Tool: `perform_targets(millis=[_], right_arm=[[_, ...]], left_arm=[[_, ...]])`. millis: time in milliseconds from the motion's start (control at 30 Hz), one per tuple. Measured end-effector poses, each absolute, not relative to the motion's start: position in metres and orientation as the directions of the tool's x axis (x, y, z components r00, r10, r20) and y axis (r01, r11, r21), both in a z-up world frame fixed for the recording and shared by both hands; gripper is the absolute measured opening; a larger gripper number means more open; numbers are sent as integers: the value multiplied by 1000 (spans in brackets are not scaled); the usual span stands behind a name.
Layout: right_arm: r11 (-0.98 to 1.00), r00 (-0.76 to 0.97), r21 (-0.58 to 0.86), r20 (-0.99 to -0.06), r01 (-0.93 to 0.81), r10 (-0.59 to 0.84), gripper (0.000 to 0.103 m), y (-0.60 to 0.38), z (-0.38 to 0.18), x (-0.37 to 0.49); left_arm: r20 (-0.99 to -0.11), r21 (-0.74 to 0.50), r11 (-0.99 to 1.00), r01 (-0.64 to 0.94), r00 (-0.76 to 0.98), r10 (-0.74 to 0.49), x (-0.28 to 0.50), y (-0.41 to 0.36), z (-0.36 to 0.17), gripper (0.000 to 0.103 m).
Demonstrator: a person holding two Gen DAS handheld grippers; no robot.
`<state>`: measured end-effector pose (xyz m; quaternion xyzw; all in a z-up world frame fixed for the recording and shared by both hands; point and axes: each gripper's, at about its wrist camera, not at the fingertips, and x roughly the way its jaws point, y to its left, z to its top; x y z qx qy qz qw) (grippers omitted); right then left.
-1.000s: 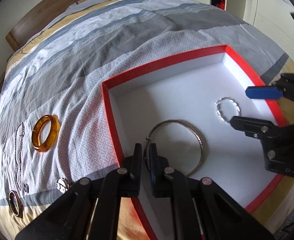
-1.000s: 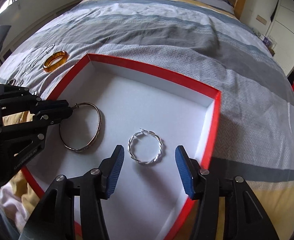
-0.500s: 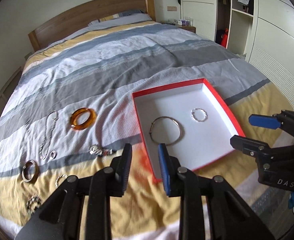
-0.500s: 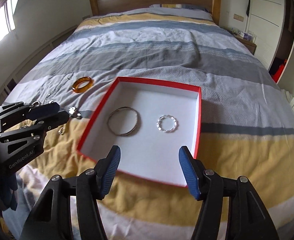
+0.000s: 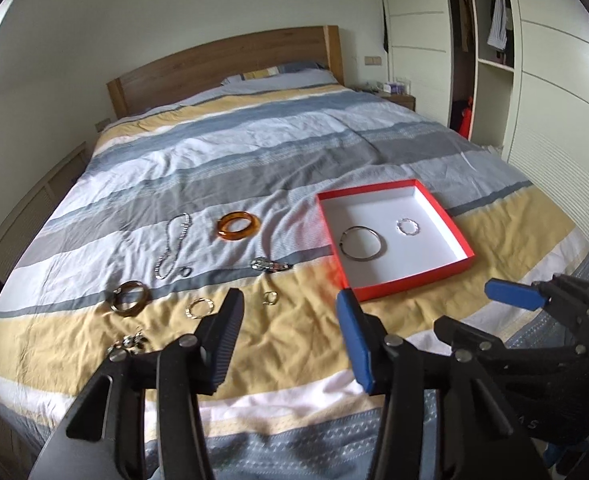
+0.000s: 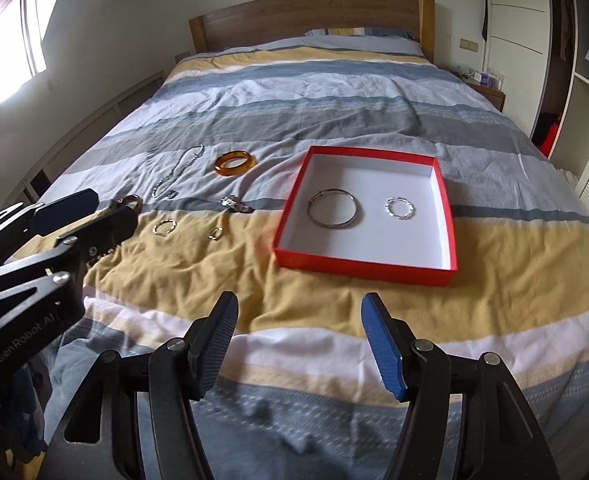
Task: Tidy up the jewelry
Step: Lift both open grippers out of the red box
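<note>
A red box with a white floor lies on the bed. In it are a large silver hoop and a small twisted silver ring. Left of it on the cover lie an amber bangle, a silver chain, a brown bangle, small rings and a silver clasp piece. My left gripper is open and empty over the bed's foot. My right gripper is open and empty there too.
The striped duvet covers the whole bed up to a wooden headboard. A wardrobe with open shelves stands on the right. A window is on the left wall.
Both grippers have pulled back from the box towards the bed's foot. The left gripper let go of the large hoop and opened wide. The hoop and ring stay in the box.
</note>
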<state>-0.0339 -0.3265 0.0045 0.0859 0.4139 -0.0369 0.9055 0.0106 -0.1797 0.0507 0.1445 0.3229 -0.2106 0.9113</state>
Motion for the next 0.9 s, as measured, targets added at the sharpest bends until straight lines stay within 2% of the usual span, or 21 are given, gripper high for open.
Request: perform_targets(millis=[167, 367, 567, 633, 700, 900], right_arm=[[978, 675, 126, -738, 163, -17, 64, -305, 13, -50], [978, 695, 113, -718, 174, -41, 69, -286, 25, -68], [982, 722, 124, -692, 140, -16, 71, -267, 35, -78], [984, 729, 126, -684, 128, -7, 73, -259, 37, -80], [986, 734, 121, -680, 117, -4, 79, -253, 38, -82], [990, 748, 105, -664, 97, -3, 84, -241, 44, -86]], left_arm=[[-623, 113, 890, 441, 729, -282, -5, -146, 58, 48], [-584, 108, 909, 402, 766, -269, -25, -117, 62, 49], [-538, 109, 920, 377, 801, -265, -44, -99, 71, 49], [-524, 104, 921, 375, 808, -270, -49, -94, 76, 49], [-515, 104, 923, 369, 814, -267, -52, -90, 79, 49], [-500, 106, 930, 352, 827, -256, -56, -82, 84, 49]])
